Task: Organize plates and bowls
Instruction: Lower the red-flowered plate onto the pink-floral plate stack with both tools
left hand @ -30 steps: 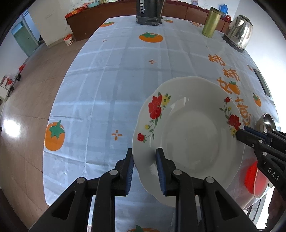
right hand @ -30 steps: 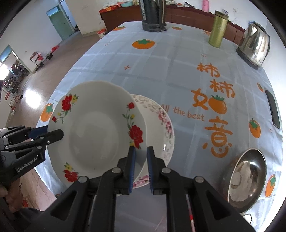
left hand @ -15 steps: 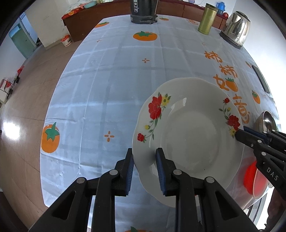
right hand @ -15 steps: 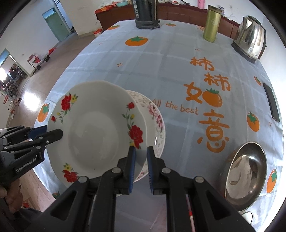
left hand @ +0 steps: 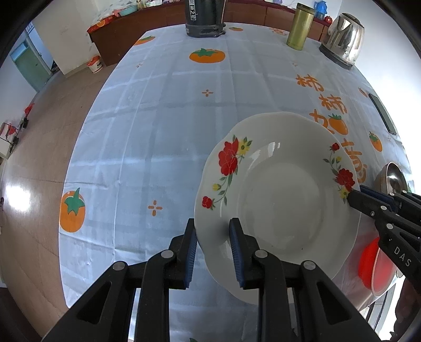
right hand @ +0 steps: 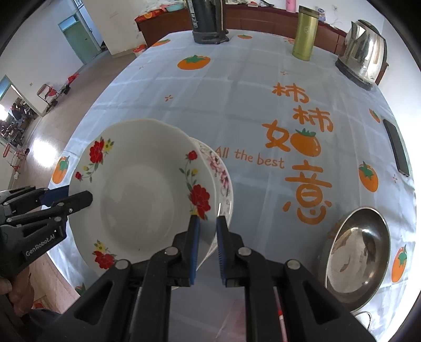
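Above the persimmon-print tablecloth (left hand: pixel 168 126), a white flowered plate (left hand: pixel 279 200) hangs over a pink-patterned plate (right hand: pixel 223 181) — glazed, stiff, breakable, likely slippery. Left gripper (left hand: pixel 212 247) and right gripper (right hand: pixel 208 247) each pinch opposite rims — sensible holds.

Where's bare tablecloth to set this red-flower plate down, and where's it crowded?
Free: the wide tablecloth stretch between the red-flower plate and the black appliance, thermos and kettle at the far edge. Crowded: near right, with the pink-flower plate beneath, steel bowl and phone.
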Action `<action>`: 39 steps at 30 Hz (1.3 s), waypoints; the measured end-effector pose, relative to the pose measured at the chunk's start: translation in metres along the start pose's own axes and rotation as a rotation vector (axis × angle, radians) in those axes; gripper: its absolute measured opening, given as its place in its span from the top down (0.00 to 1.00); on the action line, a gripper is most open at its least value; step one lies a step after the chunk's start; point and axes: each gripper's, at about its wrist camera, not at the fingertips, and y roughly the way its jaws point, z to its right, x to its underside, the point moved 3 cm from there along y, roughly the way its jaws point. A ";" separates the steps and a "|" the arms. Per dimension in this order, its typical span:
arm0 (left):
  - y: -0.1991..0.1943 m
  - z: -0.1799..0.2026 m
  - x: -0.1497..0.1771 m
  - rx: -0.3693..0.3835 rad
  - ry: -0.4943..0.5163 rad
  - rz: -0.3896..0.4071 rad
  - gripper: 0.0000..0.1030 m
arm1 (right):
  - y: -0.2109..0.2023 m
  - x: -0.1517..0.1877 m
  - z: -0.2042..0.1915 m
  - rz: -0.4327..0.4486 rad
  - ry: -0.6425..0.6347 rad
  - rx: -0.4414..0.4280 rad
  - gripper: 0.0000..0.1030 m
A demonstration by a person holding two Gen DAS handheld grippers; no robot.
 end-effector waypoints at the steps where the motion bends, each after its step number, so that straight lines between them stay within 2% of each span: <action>1: 0.000 0.001 0.000 0.001 0.003 0.001 0.74 | 0.000 0.000 0.001 0.002 0.001 0.002 0.87; 39: 0.022 0.009 -0.018 0.023 0.019 -0.036 0.74 | 0.011 -0.010 0.016 -0.029 0.022 0.028 0.87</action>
